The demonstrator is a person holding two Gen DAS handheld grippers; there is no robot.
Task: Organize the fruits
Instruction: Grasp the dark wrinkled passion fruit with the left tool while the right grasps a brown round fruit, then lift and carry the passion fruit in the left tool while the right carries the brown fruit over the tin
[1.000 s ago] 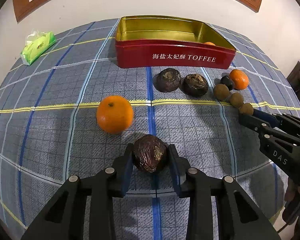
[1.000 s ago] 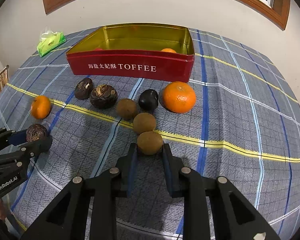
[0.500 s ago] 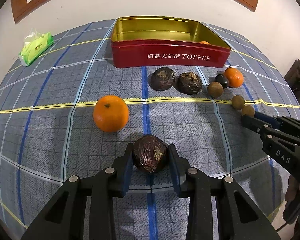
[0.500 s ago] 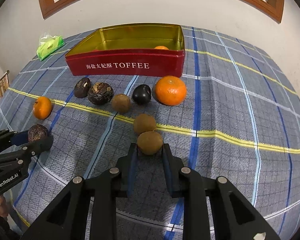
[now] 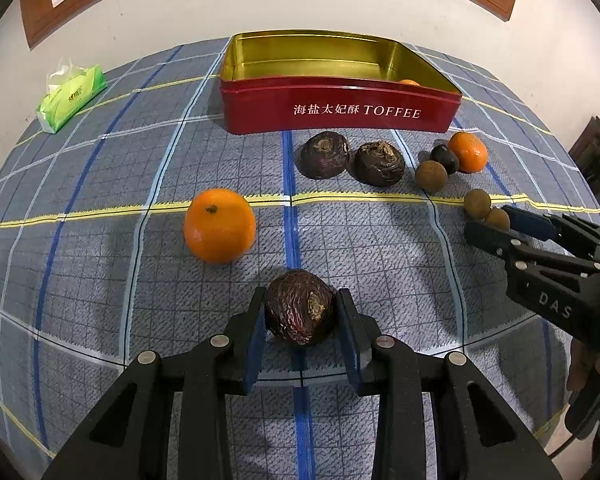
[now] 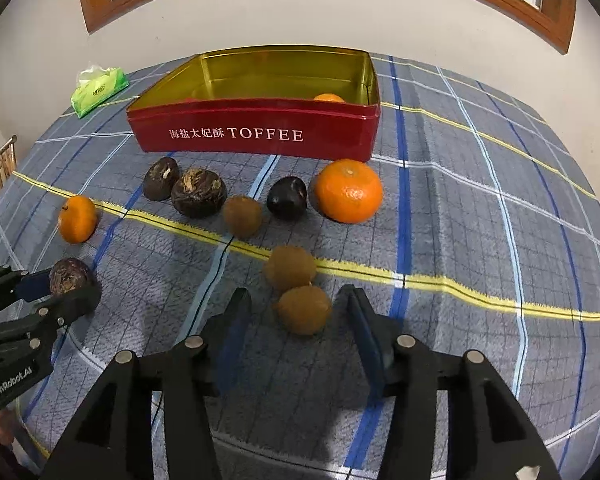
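**Right gripper lets go of a longan**

The left gripper is clamped on a wrinkled passion fruit resting on the table. The right gripper has just been opening; the brown longan lies loose between its parted jaws, before the red toffee tin.

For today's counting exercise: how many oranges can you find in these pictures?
3. One orange lies at the cloth's left, one orange beside the dark round fruit, one orange peeks inside the red tin. The tin's wall may hide more.
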